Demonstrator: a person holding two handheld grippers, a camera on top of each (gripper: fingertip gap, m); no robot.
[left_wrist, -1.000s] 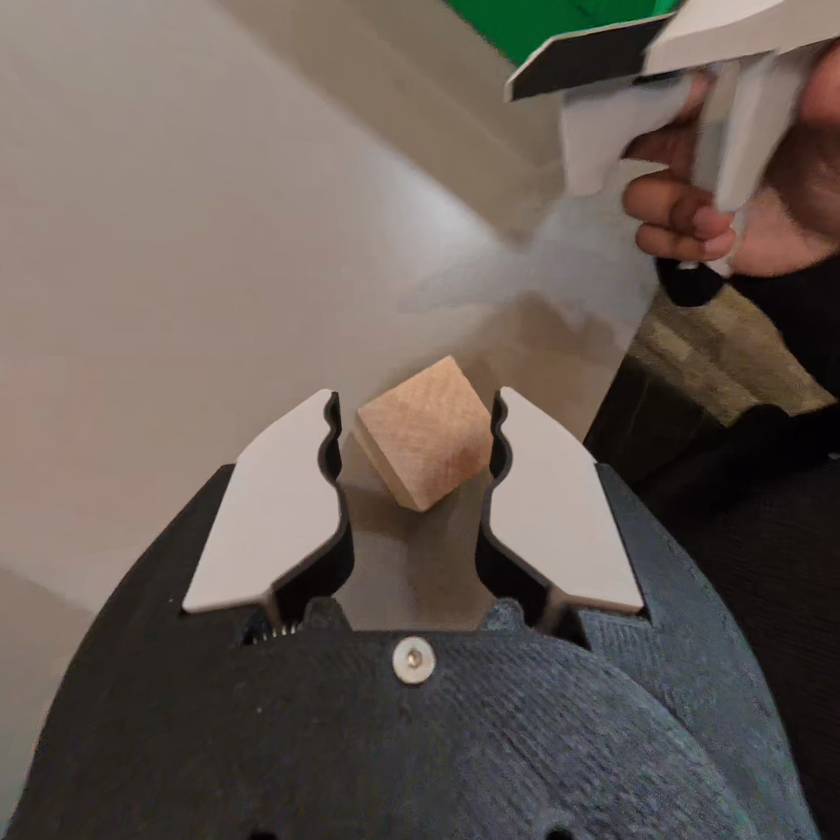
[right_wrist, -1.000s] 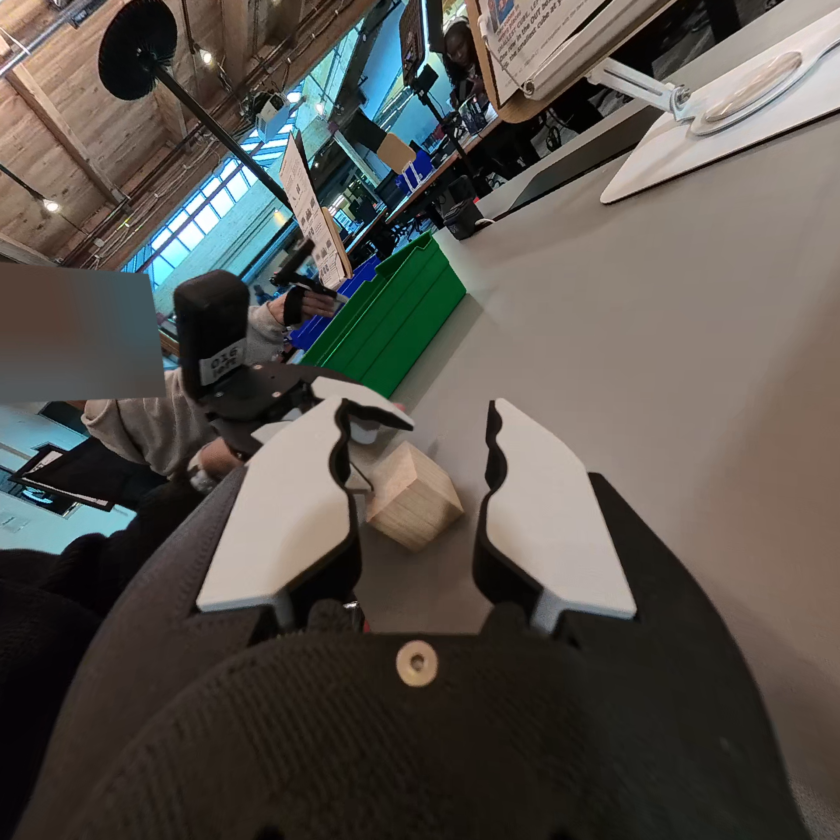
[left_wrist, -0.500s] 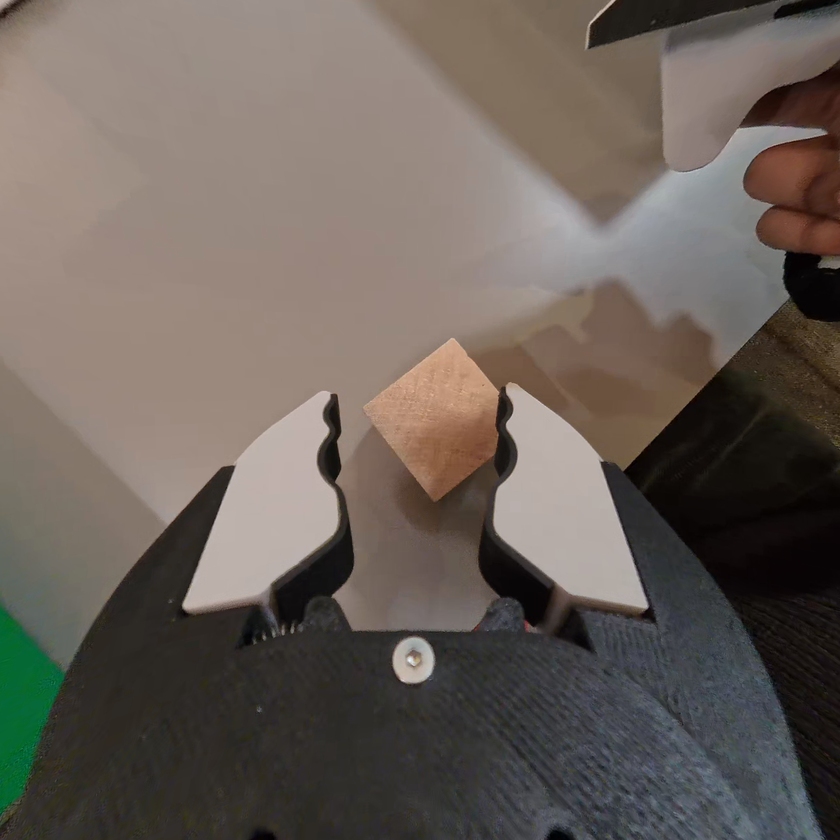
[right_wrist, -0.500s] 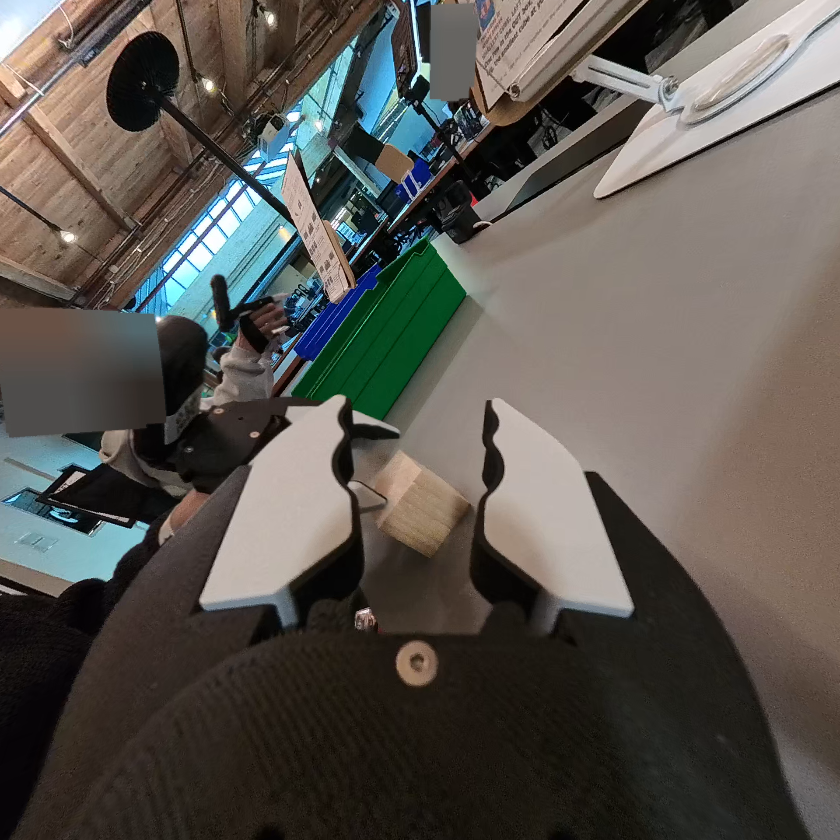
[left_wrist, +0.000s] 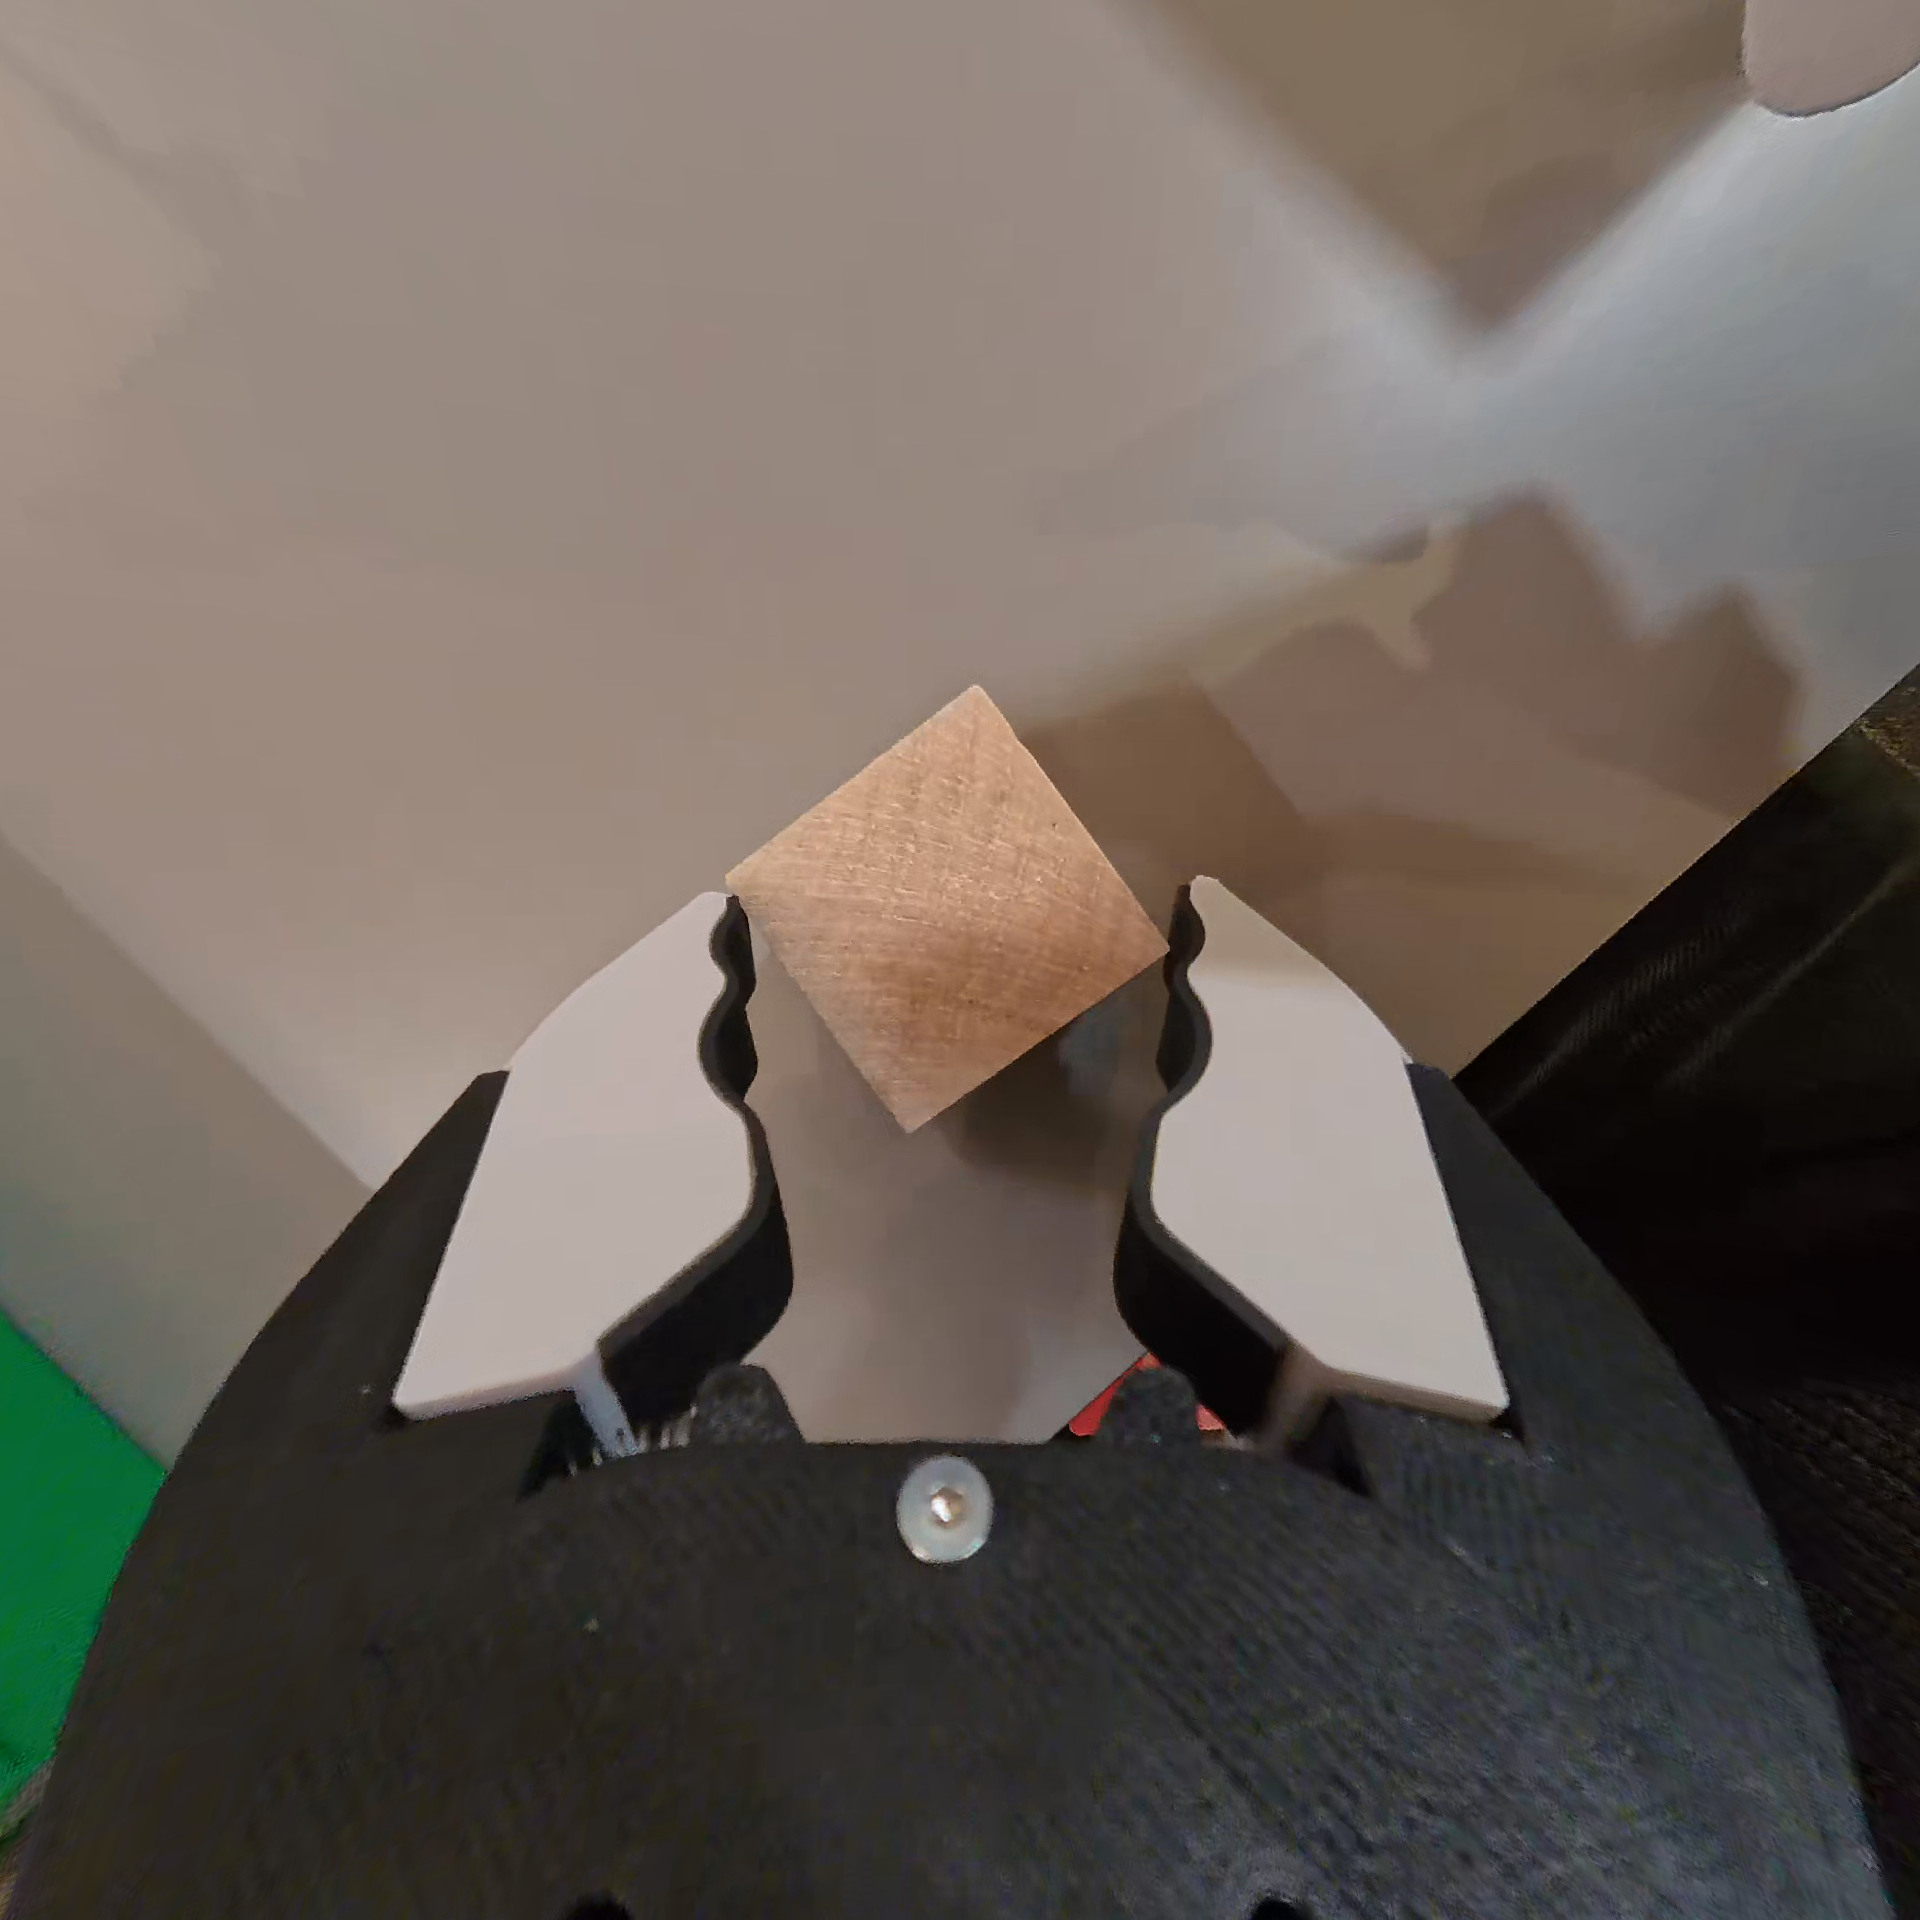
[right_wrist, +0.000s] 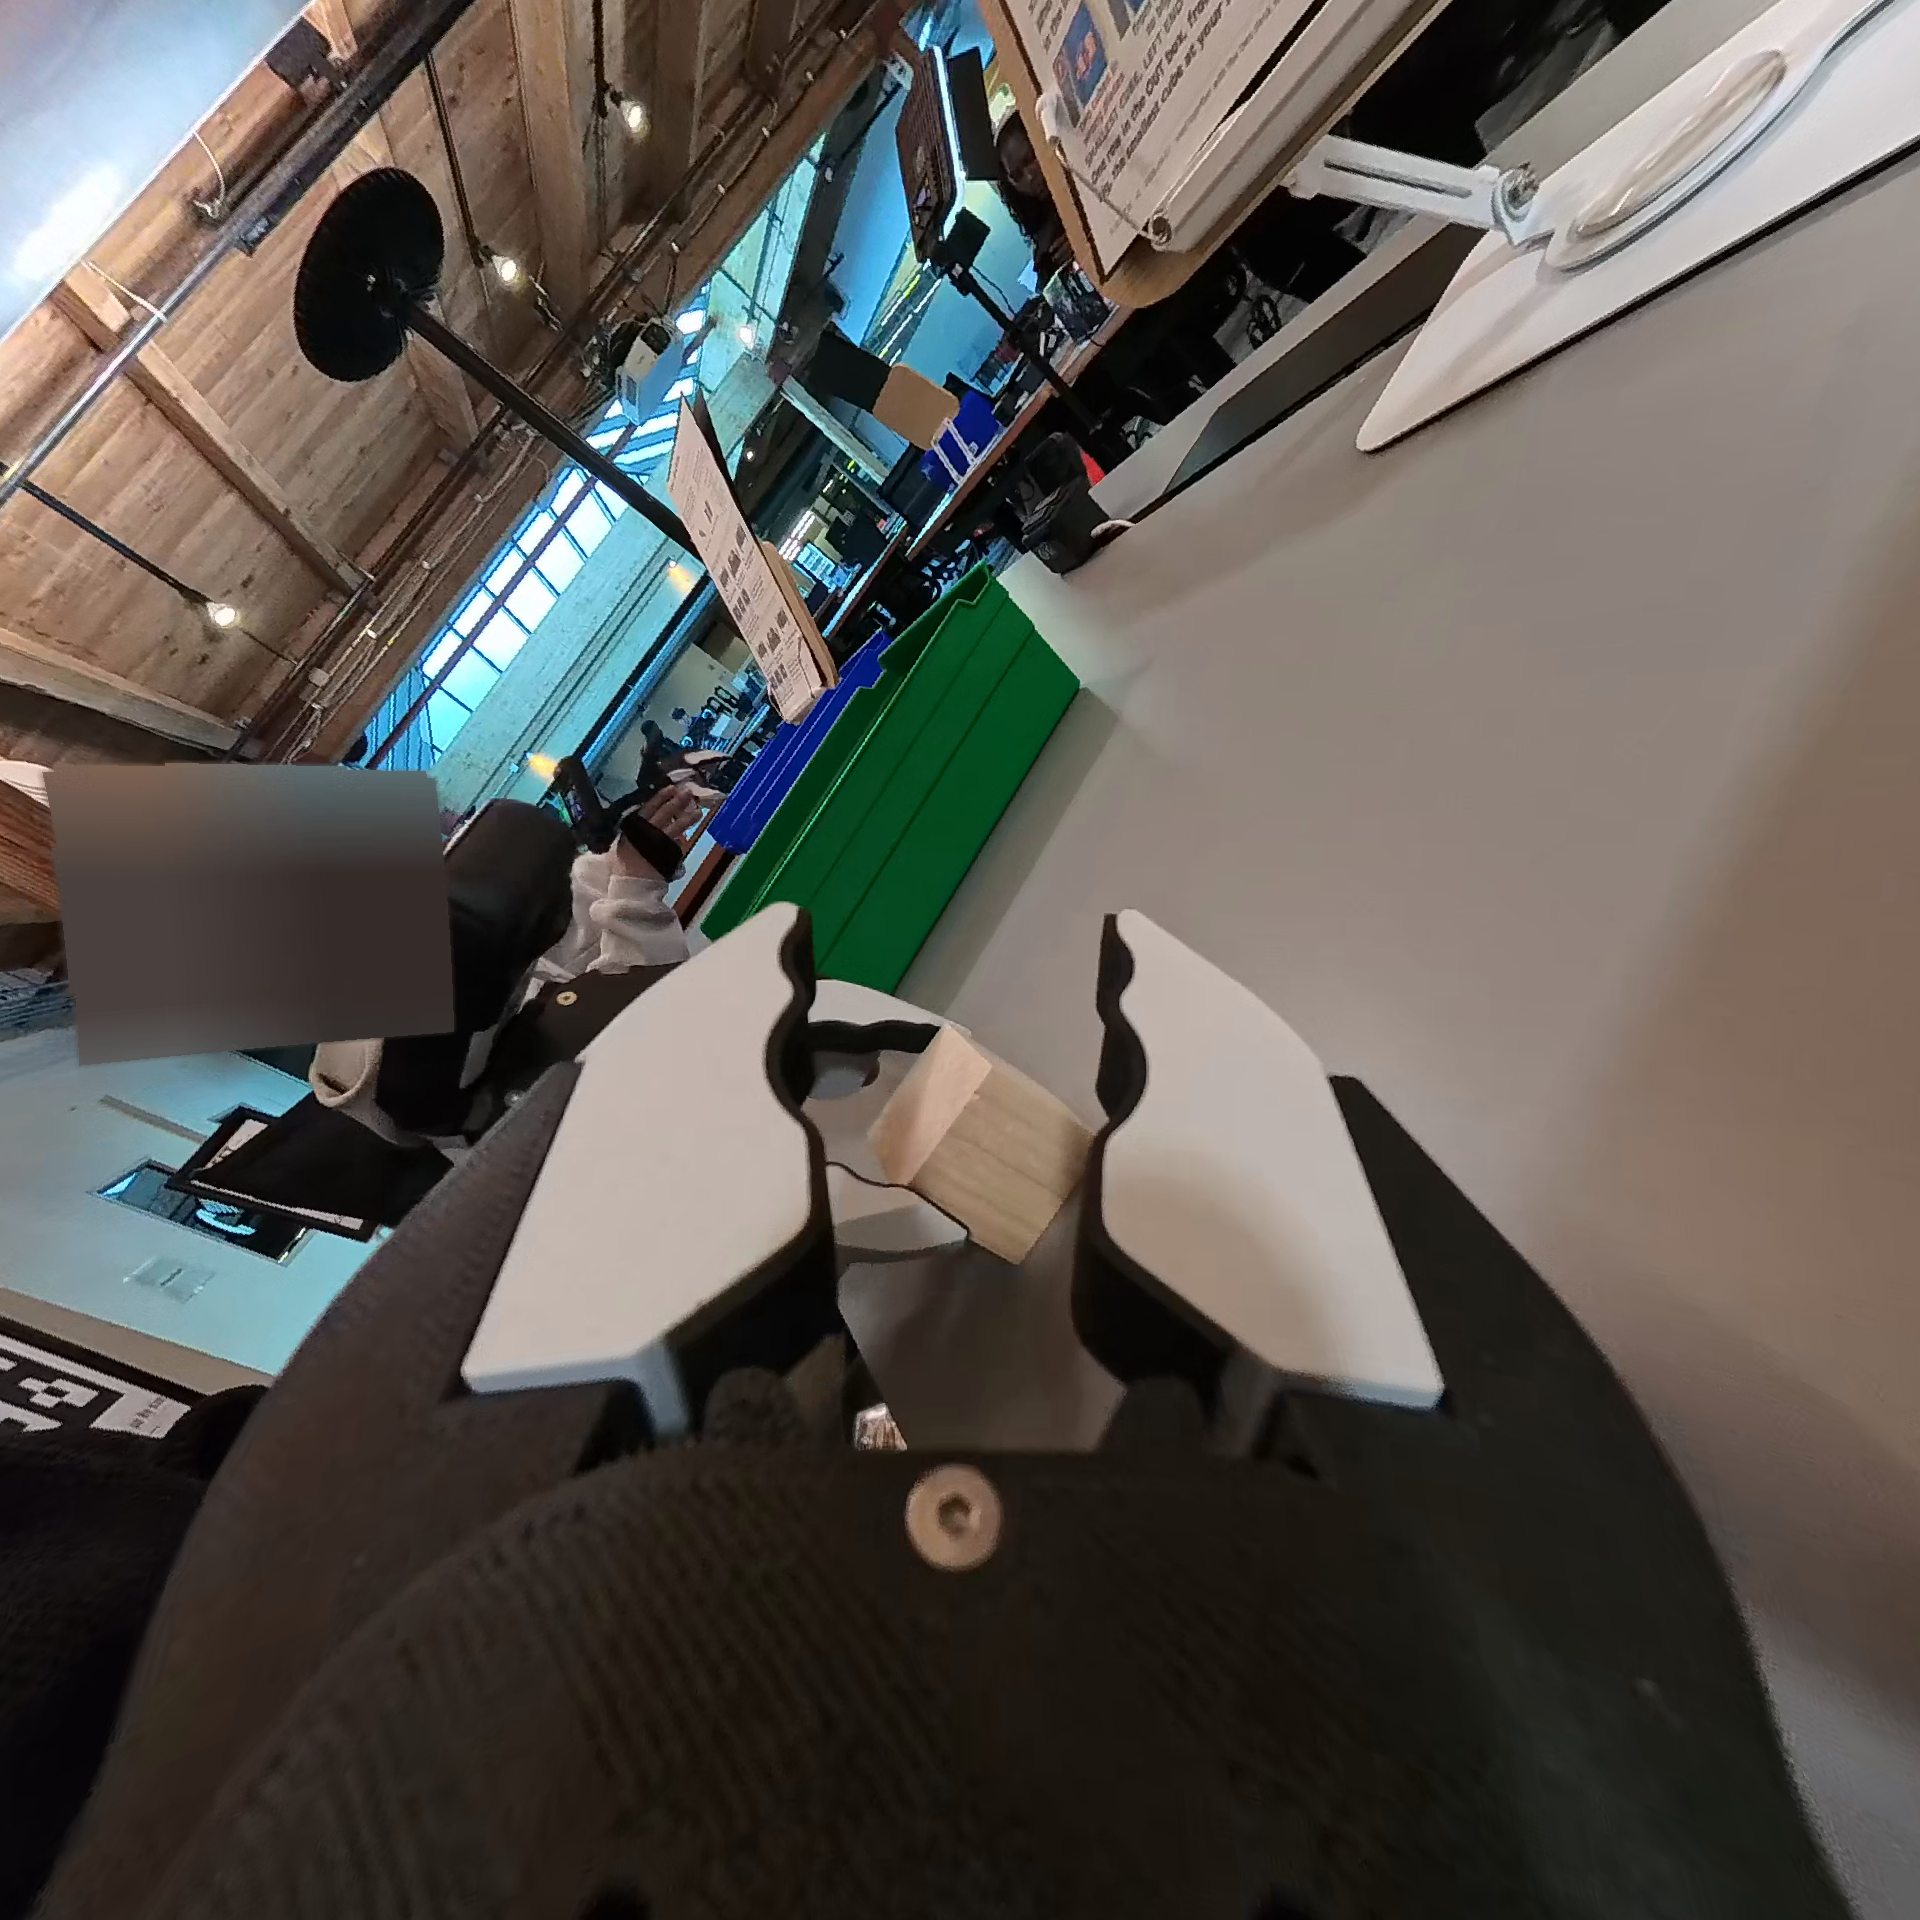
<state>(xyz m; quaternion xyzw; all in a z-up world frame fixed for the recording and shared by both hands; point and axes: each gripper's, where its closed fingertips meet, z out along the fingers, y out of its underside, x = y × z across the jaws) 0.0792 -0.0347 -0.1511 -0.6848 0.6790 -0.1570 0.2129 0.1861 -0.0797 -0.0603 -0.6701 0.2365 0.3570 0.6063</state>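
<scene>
Left wrist view: finds the left gripper (left_wrist: 956, 904) parted around a wooden block (left_wrist: 945, 956) turned corner-on, its corners at or nearly at the pads (contact not clear). Right wrist view: shows the right gripper (right_wrist: 951, 945) parted too, straddling the same block on the grey table (right_wrist: 1455, 831). Risks, by judgement: squeezing on corners could spin the block loose; crowding could knock the two pairs of fingers together. Sits close to the table edge beside dark cloth (left_wrist: 1714, 1039); leaves open room toward the green bin (right_wrist: 914, 790).
</scene>
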